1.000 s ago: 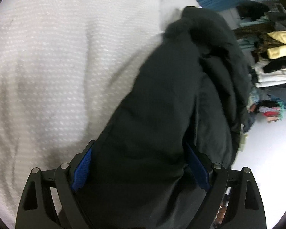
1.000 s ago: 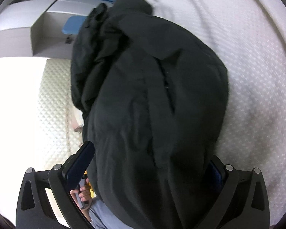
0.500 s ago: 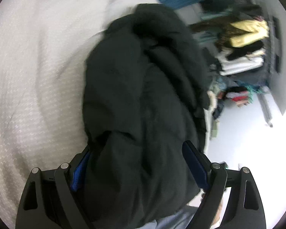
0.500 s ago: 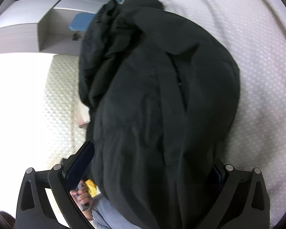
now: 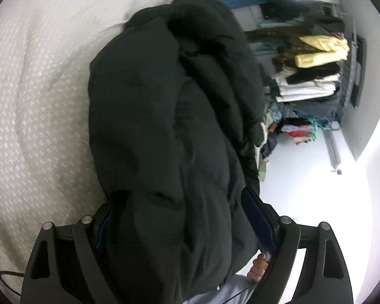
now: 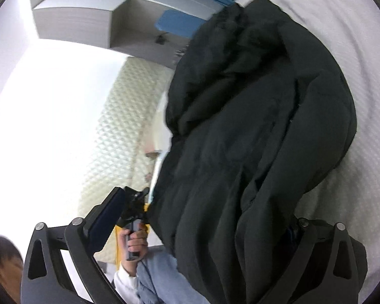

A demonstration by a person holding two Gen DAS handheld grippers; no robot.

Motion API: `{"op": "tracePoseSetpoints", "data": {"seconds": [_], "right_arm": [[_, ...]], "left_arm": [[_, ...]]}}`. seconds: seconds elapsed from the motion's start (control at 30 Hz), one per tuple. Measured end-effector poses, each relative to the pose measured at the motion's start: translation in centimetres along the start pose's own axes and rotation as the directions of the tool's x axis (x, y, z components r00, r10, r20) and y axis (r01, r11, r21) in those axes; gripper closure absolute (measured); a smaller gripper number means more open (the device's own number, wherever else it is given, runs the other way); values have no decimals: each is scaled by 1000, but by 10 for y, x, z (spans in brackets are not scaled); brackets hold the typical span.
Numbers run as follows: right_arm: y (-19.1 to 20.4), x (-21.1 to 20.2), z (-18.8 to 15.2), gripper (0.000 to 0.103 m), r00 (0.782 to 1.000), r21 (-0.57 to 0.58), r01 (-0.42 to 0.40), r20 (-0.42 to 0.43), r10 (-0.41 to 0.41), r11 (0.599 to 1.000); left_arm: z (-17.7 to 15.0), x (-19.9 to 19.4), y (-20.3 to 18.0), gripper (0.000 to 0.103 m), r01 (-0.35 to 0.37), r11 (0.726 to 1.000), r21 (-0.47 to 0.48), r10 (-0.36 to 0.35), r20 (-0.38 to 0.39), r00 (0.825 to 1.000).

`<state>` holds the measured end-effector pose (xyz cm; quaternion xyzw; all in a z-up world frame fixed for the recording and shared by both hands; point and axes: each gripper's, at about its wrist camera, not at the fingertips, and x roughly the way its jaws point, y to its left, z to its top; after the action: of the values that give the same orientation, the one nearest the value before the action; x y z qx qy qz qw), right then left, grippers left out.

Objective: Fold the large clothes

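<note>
Between left fingers [image 5: 258, 217]: black jacket [image 5: 164, 126], bunched.

A bulky black jacket [image 6: 261, 136] fills the space between the right gripper [image 6: 202, 217]'s wide-apart fingers; it drapes over a white textured bedspread [image 6: 362, 50]; at lower left, a hand [image 6: 136, 243] grips a dark handle [image 6: 133, 224]; grey shelving [image 6: 83, 17] sits above.

Black gripper frames [image 5: 187, 230], blue-padded fingers [image 6: 106, 215], silver screws, bare hand [image 6: 136, 240], white sleeve cuff.
</note>
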<state>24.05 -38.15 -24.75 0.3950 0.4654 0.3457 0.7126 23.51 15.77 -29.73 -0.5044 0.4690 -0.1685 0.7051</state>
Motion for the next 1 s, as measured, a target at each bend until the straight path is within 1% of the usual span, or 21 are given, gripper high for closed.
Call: {"op": "tracePoseSetpoints", "data": {"seconds": [0.03, 0.07, 0.1, 0.13, 0.17, 0.23, 0.27, 0.3, 0.33, 0.4, 0.43, 0.53, 0.57, 0.67, 0.73, 0.83, 0.9, 1.0], "right_arm": [[-5, 1, 1, 16, 1000, 15, 15, 1, -15, 1000], [-10, 1, 1, 20, 999, 28, 35, -2, -35, 999], [-14, 2, 1, 30, 998, 35, 59, -9, -59, 998], [-16, 2, 0, 40, 998, 37, 67, -12, -67, 997], [-16, 4, 1, 45, 997, 28, 75, -13, -75, 997], [-13, 2, 2, 67, 996, 4, 94, -3, -94, 996], [-9, 0, 1, 73, 995, -13, 101, 8, -100, 995], [-5, -4, 1, 83, 994, -32, 107, 27, -106, 994], [0, -6, 0, 87, 993, -48, 109, 47, -107, 993], [6, -13, -3, 89, 992, -76, 110, 78, -104, 991], [11, -17, -5, 91, 991, -96, 111, 91, -102, 989], [32, -28, -13, 93, 986, -157, 117, 137, -96, 981], [35, -30, -16, 94, 985, -167, 114, 147, -90, 979], [50, -56, -23, 95, 978, -179, 78, 206, -40, 981], [58, -73, -27, 96, 976, -186, 55, 219, -13, 981], [74, -94, -40, 96, 974, -220, 58, 226, -7, 974], [89, -113, -52, 97, 971, -249, 45, 237, 16, 968], [115, -142, -74, 97, 965, -287, 13, 254, 63, 958]], "left_arm": [[-1, 2, 0, 24, -11, 1000, 3, 11, -2, 1000], [-1, 6, -3, 25, -23, 1000, 16, 24, -8, 1000], [-2, 9, -4, 26, -25, 999, 28, 25, -9, 1000], [-3, 10, -7, 28, -17, 999, 49, 18, -10, 1000], [-4, 11, -14, 30, -4, 997, 75, 5, -8, 1000], [-7, 12, -21, 37, 14, 994, 111, -14, -1, 1000], [-9, 12, -26, 39, 21, 992, 127, -21, 3, 1000], [-10, 12, -27, 49, 22, 990, 137, -23, 9, 1000], [-12, 10, -30, 65, 21, 988, 151, -25, 28, 999], [-14, 4, -27, 79, 37, 988, 152, -44, 45, 998], [-17, 2, -27, 83, 42, 988, 147, -51, 58, 997], [-24, -8, -24, 91, 51, 988, 147, -63, 75, 995], [-27, -14, -24, 92, 56, 987, 150, -69, 80, 994], [-36, -31, -36, 94, 64, 982, 176, -80, 85, 993], [-44, -47, -41, 94, 83, 979, 188, -100, 86, 991], [-61, -78, -52, 95, 90, 974, 206, -112, 98, 989], [-74, -104, -63, 95, 106, 969, 225, -132, 105, 986], [-88, -136, -81, 95, 84, 959, 272, -119, 115, 986]]}}
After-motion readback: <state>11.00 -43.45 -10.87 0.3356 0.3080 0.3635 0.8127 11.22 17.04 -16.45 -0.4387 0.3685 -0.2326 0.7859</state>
